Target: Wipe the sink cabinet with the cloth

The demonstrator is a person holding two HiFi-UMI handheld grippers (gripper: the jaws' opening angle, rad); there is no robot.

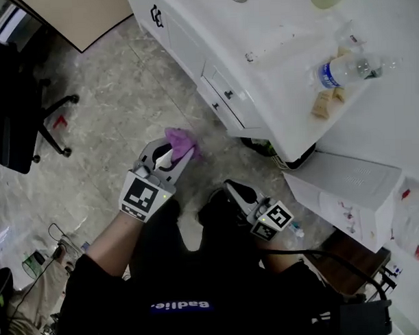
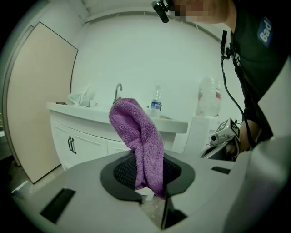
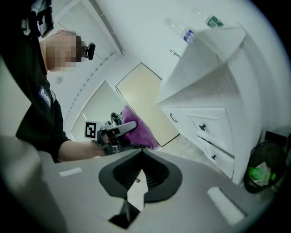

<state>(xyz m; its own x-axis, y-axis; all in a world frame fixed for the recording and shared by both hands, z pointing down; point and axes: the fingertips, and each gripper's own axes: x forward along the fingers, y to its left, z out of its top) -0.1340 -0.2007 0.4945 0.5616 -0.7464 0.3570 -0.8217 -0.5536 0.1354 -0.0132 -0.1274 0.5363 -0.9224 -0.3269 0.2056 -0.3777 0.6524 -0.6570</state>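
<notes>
A purple cloth [image 1: 182, 142] is pinched in my left gripper [image 1: 173, 156], which is shut on it and held over the floor, short of the white sink cabinet [image 1: 191, 47]. In the left gripper view the cloth [image 2: 141, 141] stands up between the jaws, with the cabinet doors [image 2: 82, 143] and the tap behind it. My right gripper [image 1: 232, 192] hangs lower, nearer my body, its jaws together with nothing in them. Its own view shows the shut jaws [image 3: 138, 170], the left gripper holding the cloth [image 3: 138, 129], and the cabinet's drawers [image 3: 209, 132].
On the countertop [image 1: 288, 51] lie a plastic water bottle [image 1: 343, 71] and small items. A black bin with green contents [image 1: 274, 153] sits at the cabinet's foot. A white box [image 1: 347, 193] stands to the right, and an office chair [image 1: 15, 101] to the left on the marbled floor.
</notes>
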